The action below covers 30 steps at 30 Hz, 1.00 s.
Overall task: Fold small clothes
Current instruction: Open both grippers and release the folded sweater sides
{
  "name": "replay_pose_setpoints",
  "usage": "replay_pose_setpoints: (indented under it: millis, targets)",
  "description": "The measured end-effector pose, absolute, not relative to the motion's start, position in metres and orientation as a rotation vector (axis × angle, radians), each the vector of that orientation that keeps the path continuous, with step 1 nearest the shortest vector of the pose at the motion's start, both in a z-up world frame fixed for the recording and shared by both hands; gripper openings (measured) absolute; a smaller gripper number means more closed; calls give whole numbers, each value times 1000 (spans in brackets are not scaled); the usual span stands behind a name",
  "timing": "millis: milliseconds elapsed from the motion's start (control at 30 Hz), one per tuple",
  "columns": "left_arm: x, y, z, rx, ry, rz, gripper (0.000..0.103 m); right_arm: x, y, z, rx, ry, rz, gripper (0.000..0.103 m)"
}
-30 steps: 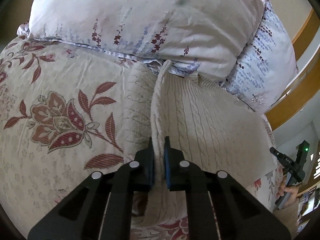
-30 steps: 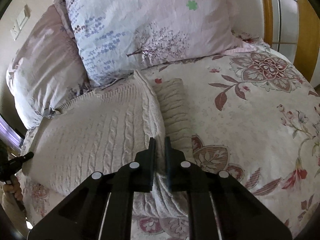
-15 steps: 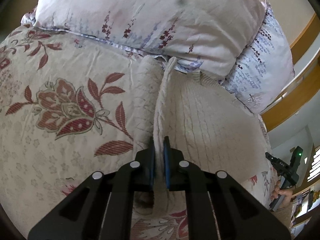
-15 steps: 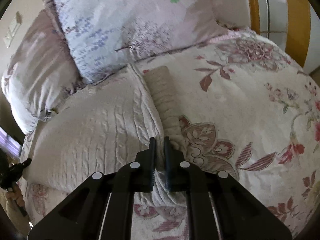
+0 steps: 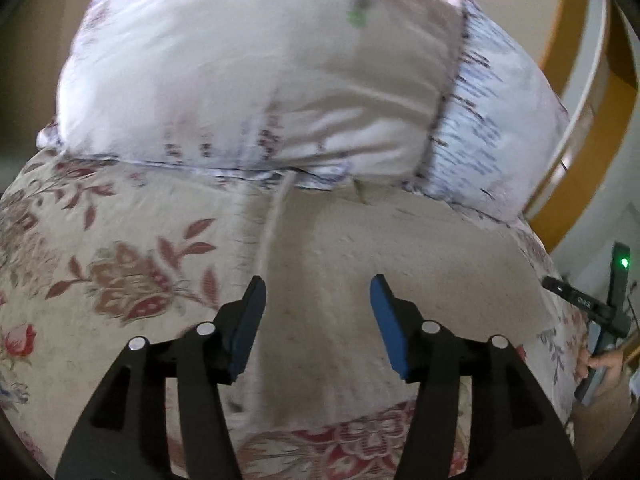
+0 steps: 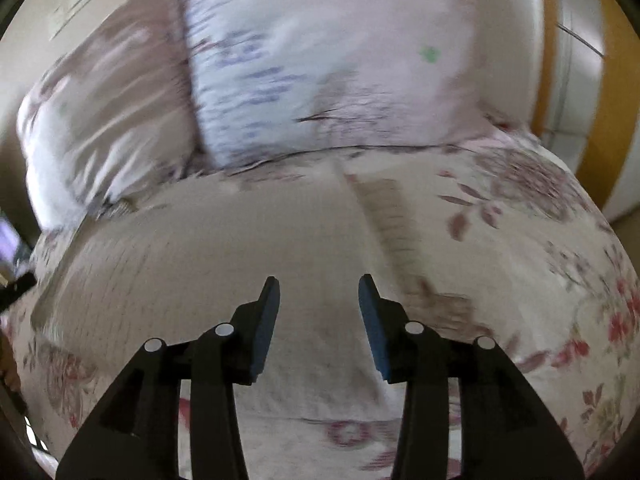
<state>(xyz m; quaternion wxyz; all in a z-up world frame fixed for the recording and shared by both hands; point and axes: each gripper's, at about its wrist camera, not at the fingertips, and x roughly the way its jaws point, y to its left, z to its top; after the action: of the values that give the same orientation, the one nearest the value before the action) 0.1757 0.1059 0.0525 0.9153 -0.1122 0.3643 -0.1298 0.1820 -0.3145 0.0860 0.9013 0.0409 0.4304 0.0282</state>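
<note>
A cream cable-knit sweater (image 5: 392, 264) lies flat on the floral bedspread (image 5: 120, 264), its far edge near the pillows. My left gripper (image 5: 318, 292) is open and empty, just above the sweater's near left part. In the right wrist view the sweater (image 6: 224, 248) fills the middle, with a sleeve (image 6: 392, 220) lying along its right side. My right gripper (image 6: 319, 292) is open and empty above the sweater's near right part. Both views are blurred by motion.
Two floral pillows (image 5: 248, 72) (image 6: 320, 60) lean at the head of the bed. A wooden bed frame (image 5: 568, 92) runs along the right. The right gripper's body, held in a hand (image 5: 600, 360), shows at the left view's right edge.
Both grippers were shut on the sweater's raised folds; now both have opened and let go. The sweater has dropped flat and both cameras have moved, blurring the views.
</note>
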Motion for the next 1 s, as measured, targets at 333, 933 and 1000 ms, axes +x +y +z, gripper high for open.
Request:
replay_pose_setpoints:
  millis: [333,933,1000]
  targets:
    - [191,95,22,-220,863,-267,59,180,-274,57,-90,979,110,56]
    - [210,152,33,-487,863,-213,75,200,-288,71,131,950,111,71]
    - [214,155,29,-509,881,-214,75,207,-285,68,132,955,95,71]
